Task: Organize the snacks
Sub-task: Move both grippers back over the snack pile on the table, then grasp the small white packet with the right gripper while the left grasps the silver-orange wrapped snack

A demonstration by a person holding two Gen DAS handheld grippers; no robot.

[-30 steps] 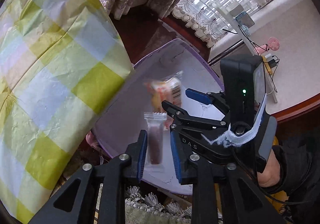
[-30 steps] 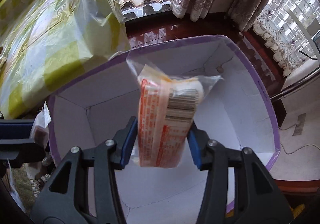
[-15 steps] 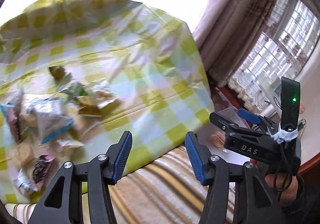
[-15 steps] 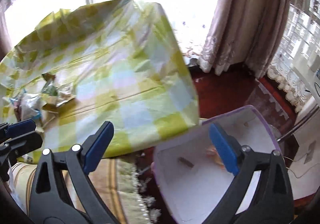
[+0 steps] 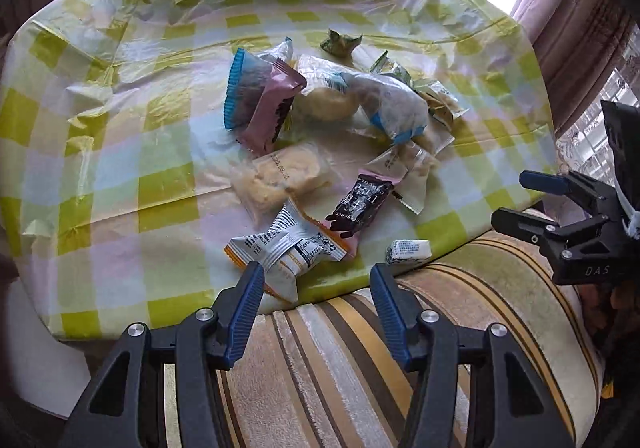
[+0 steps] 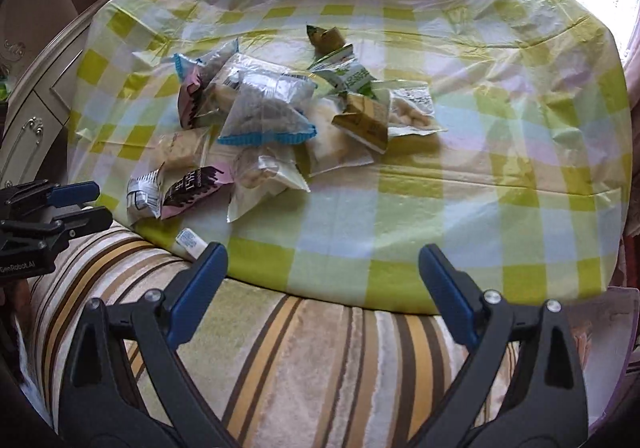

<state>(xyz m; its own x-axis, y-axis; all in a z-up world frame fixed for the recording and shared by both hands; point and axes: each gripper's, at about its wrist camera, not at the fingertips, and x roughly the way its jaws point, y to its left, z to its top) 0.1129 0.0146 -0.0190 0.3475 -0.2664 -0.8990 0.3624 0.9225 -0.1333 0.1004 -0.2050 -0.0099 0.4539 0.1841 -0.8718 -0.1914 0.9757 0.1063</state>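
Note:
A heap of several wrapped snacks (image 5: 320, 135) lies on a table under a yellow-green checked cloth (image 5: 120, 175); the heap also shows in the right wrist view (image 6: 264, 119). My left gripper (image 5: 316, 288) is open and empty, just short of a silver-and-orange packet (image 5: 288, 244) at the cloth's near edge. A small white candy (image 5: 408, 250) lies to its right. My right gripper (image 6: 322, 270) is wide open and empty, over the cloth's near edge, right of the heap. It also shows at the right of the left wrist view (image 5: 536, 199).
A striped brown-and-cream cushion (image 6: 300, 360) lies below both grippers. The purple-rimmed white box (image 6: 616, 332) shows at the lower right of the right wrist view. Curtains (image 5: 580, 19) hang at the right, a cabinet (image 6: 28, 107) stands at the left.
Both grippers let their snacks go into the purple box, opened, and swung from the box back toward the snack heap on the checked cloth.

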